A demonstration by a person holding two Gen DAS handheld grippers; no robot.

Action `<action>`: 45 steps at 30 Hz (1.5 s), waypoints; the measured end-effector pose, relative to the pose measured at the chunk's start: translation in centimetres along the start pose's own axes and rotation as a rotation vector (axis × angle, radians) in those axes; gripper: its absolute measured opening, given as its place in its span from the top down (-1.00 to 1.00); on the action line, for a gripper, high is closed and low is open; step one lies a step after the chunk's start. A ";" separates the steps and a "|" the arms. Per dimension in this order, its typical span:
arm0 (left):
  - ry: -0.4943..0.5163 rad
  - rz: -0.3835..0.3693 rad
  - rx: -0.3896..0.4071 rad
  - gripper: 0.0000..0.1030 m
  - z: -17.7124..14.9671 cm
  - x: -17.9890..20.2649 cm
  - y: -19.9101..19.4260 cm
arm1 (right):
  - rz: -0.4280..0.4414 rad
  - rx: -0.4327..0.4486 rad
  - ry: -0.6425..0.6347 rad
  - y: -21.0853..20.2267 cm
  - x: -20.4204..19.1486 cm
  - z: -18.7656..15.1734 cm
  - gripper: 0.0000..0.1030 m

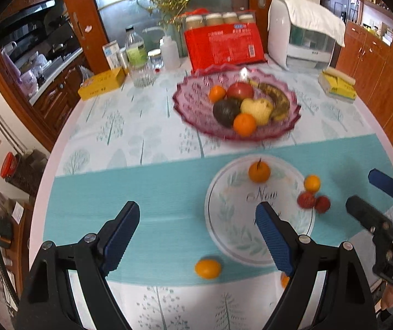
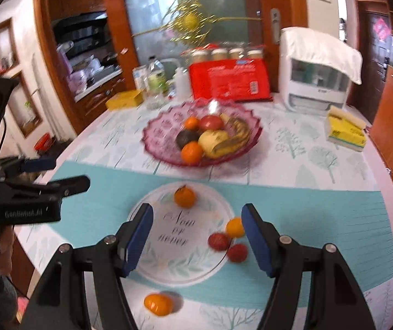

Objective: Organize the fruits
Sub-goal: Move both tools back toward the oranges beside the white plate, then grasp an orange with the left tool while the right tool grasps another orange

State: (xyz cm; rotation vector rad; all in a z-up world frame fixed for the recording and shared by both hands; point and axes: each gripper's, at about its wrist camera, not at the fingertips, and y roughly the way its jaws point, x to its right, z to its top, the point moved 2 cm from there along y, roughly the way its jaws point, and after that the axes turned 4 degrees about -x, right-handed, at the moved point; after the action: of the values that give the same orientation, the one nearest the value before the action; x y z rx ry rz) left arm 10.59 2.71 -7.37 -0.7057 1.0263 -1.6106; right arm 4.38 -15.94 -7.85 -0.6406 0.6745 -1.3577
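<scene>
A white plate [image 1: 229,220] [image 2: 169,272] lies on the teal runner with one orange [image 1: 259,172] [image 2: 184,197] on its far side. At its right rim sit a small orange [image 1: 312,183] [image 2: 235,227] and two red fruits [image 1: 306,200] [image 2: 218,241]. Another orange [image 1: 207,268] [image 2: 158,304] rests on the cloth in front of the plate. Behind, a pink glass bowl [image 1: 191,101] [image 2: 158,137] holds several fruits. My left gripper [image 1: 198,207] [image 2: 70,172] hangs open and empty left of the plate. My right gripper [image 2: 196,210] [image 1: 361,188] stands open above the plate, holding nothing.
At the back of the round table stand a red package [image 1: 224,45], a white appliance [image 1: 301,41] draped with a cloth, bottles and jars [image 1: 137,55], and two yellow boxes [image 1: 101,82] [image 1: 338,85]. Wooden cabinets [image 1: 375,63] stand to the right.
</scene>
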 end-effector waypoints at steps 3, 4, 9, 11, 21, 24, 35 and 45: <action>-0.005 -0.001 -0.038 -0.66 -1.9 -0.2 1.0 | 0.032 -0.037 -0.021 0.6 -0.7 -2.1 -0.31; -0.010 -0.006 -0.056 -0.66 -2.6 -0.3 1.5 | 0.040 -0.052 -0.026 1.0 -0.9 -2.7 -0.31; -0.031 -0.029 -0.135 -0.66 -6.0 -0.6 3.9 | 0.076 -0.152 -0.028 2.8 -1.8 -6.8 -0.31; -0.037 -0.034 -0.154 -0.66 -6.9 -0.6 4.7 | 0.089 -0.182 -0.020 3.3 -2.0 -7.9 -0.31; -0.100 -0.051 -0.188 -0.66 -10.0 -1.5 8.2 | 0.117 -0.254 -0.025 5.3 -3.0 -11.1 -0.30; -0.119 -0.055 -0.199 -0.66 -10.4 -1.8 9.0 | 0.114 -0.264 -0.036 5.8 -3.3 -11.5 -0.30; -0.150 -0.104 -0.192 -0.28 -10.3 -1.0 10.9 | 0.105 -0.275 -0.092 7.2 -4.9 -12.4 0.02; -0.152 -0.123 -0.175 0.26 -9.7 -0.3 11.4 | 0.063 -0.261 -0.126 7.3 -4.8 -12.6 0.21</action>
State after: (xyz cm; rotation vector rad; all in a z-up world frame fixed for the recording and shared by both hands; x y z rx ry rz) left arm 7.64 4.72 -21.92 -1.0115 1.0367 -1.5572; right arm -0.78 -10.72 -21.35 -0.8987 0.7700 -1.1704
